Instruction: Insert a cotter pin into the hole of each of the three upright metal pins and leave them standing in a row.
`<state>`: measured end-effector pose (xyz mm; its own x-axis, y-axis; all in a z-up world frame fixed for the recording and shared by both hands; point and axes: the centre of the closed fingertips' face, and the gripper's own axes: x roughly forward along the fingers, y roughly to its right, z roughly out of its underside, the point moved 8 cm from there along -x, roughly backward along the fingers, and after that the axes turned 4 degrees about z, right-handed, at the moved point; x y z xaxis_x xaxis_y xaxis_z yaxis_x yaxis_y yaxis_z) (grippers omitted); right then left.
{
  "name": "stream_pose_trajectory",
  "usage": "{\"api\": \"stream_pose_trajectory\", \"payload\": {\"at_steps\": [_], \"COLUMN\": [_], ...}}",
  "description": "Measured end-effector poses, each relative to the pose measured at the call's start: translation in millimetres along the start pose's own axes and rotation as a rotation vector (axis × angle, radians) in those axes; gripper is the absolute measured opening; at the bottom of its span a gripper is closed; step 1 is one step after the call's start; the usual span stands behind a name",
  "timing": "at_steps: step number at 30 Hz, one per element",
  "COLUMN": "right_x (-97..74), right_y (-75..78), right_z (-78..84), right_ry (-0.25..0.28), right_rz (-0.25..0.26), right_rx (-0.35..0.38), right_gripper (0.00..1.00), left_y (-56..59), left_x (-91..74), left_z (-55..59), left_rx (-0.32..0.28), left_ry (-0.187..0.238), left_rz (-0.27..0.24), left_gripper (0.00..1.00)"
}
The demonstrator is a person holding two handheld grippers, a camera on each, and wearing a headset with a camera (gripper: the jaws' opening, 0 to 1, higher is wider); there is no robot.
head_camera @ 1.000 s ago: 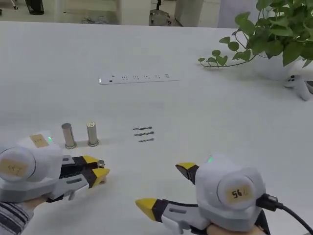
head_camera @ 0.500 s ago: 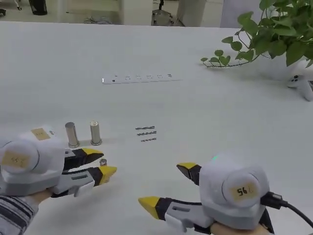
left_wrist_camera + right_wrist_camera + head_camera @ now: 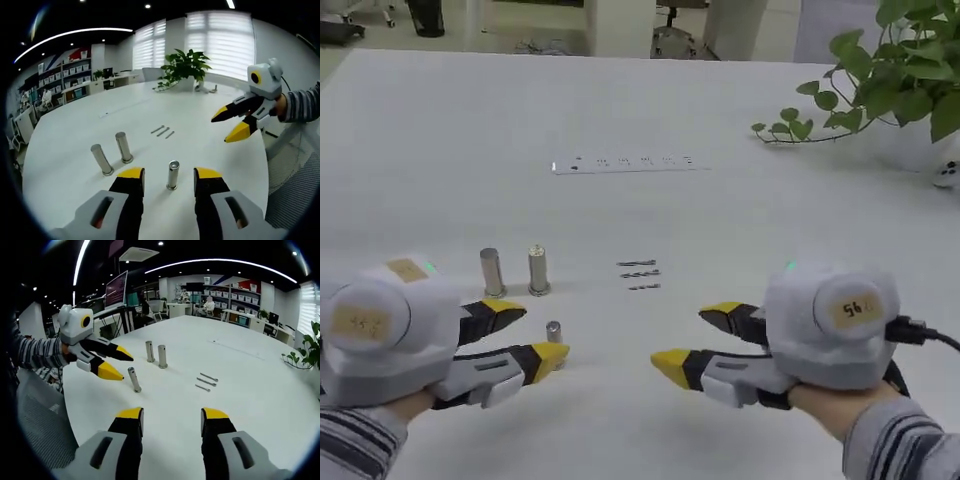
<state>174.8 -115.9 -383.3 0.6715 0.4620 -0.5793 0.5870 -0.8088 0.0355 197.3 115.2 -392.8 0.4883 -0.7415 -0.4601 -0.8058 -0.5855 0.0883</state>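
Two upright metal pins (image 3: 491, 272) (image 3: 538, 270) stand side by side on the white table. A third, shorter-looking pin (image 3: 554, 332) stands alone in front of them, just off the tips of my left gripper (image 3: 534, 332), which is open. From the left gripper view this pin (image 3: 173, 174) stands upright between the yellow fingertips (image 3: 132, 173), apart from both. Three cotter pins (image 3: 638, 275) lie in a small stack to the right of the pin pair. My right gripper (image 3: 691, 338) is open and holds nothing; it hovers at the near right, and the cotter pins (image 3: 206, 381) lie ahead of it.
A white power strip (image 3: 630, 163) lies across the middle of the table. A potted plant (image 3: 895, 70) trails leaves at the far right corner. The bare white tabletop (image 3: 770, 220) stretches wide around the pins.
My left gripper went from shut on the third pin to open, leaving it upright on the table. The right gripper has shifted right and up. The head camera has moved.
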Motion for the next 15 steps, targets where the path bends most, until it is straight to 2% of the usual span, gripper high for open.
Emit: {"api": "stream_pose_trajectory", "payload": {"at_steps": [2,4,9,13,15], "right_x": [3.2,5.7,14.3,25.6,32.3], "right_y": [8.9,16.2,32.5,42.5,45.9], "right_z": [-4.5,-8.2,-22.3,-31.1,-34.7], "right_ry": [-0.033,-0.081,-0.090,-0.139,-0.151], "right_rz": [-0.004,-0.031,-0.031,-0.071,-0.075], "right_rx": [-0.019,-0.036,-0.084,-0.144,-0.167], "right_gripper": [0.39,0.36,0.31,0.28,0.27], "left_y": [0.3,1.7,4.7,5.1,4.1], "left_x": [-3.8,-6.9,-14.9,-20.7,-21.5], "left_z": [-0.8,-2.1,-2.2,0.3,1.6], "left_rx": [-0.015,-0.020,-0.040,-0.064,-0.068], "left_ry": [0.011,0.009,0.004,0.002,0.003], "left_rz": [-0.021,-0.035,-0.067,-0.102,-0.107], "left_gripper": [0.39,0.42,0.50,0.56,0.58]}}
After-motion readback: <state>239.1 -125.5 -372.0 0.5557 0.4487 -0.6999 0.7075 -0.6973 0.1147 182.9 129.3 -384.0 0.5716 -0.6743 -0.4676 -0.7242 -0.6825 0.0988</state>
